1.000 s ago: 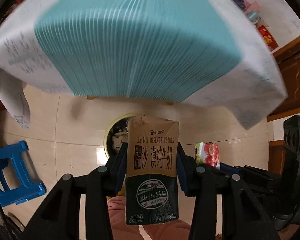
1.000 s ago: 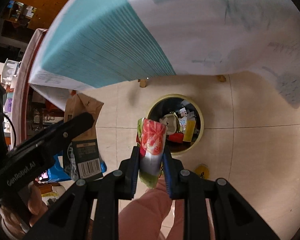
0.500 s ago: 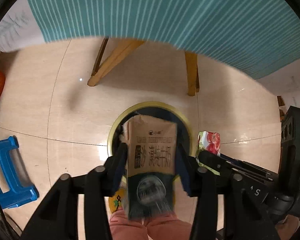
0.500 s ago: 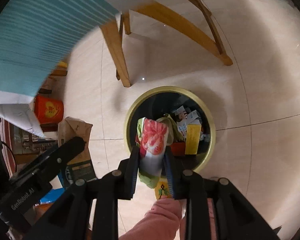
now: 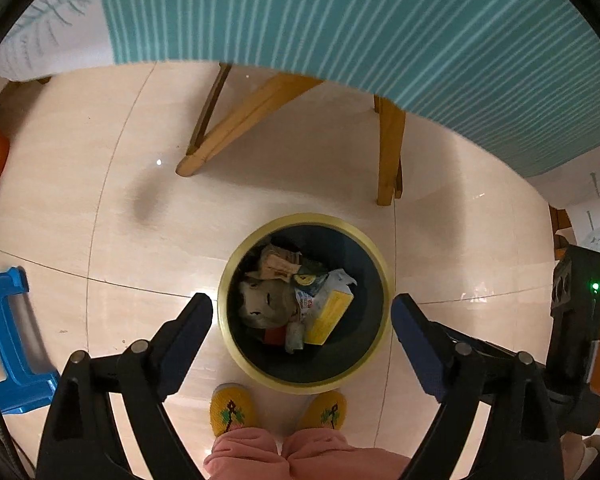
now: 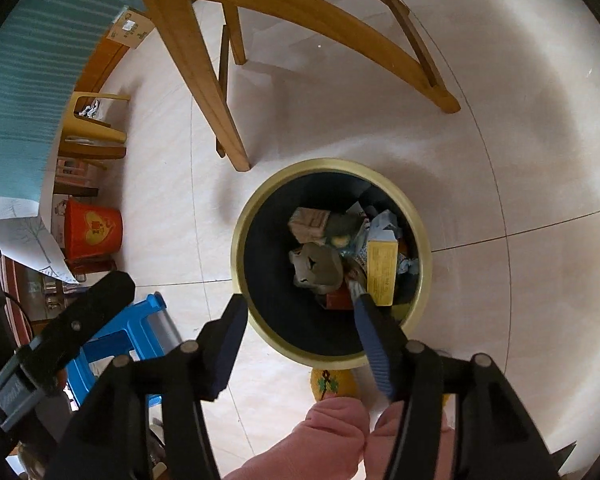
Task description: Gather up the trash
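Note:
A round trash bin with a yellow rim [image 5: 236, 264] stands on the tiled floor, directly below both grippers; it also shows in the right wrist view [image 6: 260, 196]. Inside lie a brown milk carton [image 5: 278, 262], a yellow box [image 5: 328, 316], crumpled wrappers and other trash. In the right wrist view the carton [image 6: 310, 222] and yellow box [image 6: 382, 272] show too. My left gripper [image 5: 302, 316] is open and empty above the bin. My right gripper [image 6: 300, 316] is open and empty above the bin's near rim.
Wooden table legs [image 5: 240, 124] stand just beyond the bin under a teal striped cloth [image 5: 380, 20]. A blue stool [image 5: 4, 344] is at the left. A red bucket [image 6: 94, 232] and a yellow chair [image 6: 92, 124] lie further left. The person's yellow slippers [image 5: 232, 410] touch the bin's near side.
Both grippers have opened. The milk carton left the left gripper and the red snack packet left the right one; both dropped toward the bin. The view tilted further down at the floor.

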`<action>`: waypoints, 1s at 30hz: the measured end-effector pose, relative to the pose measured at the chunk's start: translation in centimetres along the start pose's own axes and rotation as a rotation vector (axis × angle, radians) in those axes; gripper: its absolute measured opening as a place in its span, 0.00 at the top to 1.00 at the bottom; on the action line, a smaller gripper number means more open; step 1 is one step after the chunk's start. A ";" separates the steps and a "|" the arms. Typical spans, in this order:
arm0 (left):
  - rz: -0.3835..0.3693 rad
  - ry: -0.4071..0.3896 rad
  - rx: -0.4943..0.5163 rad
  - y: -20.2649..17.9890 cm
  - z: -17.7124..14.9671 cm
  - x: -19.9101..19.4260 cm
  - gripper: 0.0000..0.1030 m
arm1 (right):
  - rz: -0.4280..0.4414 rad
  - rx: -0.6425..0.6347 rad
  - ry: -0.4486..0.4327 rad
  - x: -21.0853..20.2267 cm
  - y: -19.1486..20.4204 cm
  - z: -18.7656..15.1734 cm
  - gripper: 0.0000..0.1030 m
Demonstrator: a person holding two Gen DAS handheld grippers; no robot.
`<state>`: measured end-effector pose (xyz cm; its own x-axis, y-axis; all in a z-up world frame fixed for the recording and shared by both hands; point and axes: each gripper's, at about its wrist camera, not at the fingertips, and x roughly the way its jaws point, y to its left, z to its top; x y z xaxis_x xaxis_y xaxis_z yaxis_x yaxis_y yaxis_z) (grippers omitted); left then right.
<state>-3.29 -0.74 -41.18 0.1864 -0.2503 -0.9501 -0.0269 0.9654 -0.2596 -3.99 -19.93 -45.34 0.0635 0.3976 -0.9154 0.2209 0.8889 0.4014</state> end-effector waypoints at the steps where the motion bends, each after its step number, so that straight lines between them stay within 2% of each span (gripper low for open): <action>1: 0.004 -0.009 0.004 -0.1 -0.1 -0.4 0.13 | -0.001 -0.002 -0.009 -0.2 0.0 -0.1 0.45; 8: 0.030 -0.051 0.037 -0.5 -0.5 -2.9 0.13 | -0.039 -0.039 -0.078 -2.8 0.8 -1.1 0.45; 14: 0.039 -0.096 0.057 -1.4 -0.9 -7.0 0.13 | -0.047 -0.045 -0.119 -6.2 2.0 -2.1 0.45; 21: 0.037 -0.146 0.097 -3.5 -1.0 -14.0 0.13 | -0.044 -0.076 -0.155 -12.1 4.5 -3.7 0.45; 30: 0.026 -0.258 0.133 -6.8 0.1 -25.8 0.13 | -0.036 -0.131 -0.224 -21.7 8.1 -5.3 0.45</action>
<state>-7.80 -0.84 -14.92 0.4310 -0.2151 -0.8763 0.0913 0.9766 -0.1948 -8.70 -20.11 -22.10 0.2748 0.3176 -0.9075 0.1001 0.9293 0.3556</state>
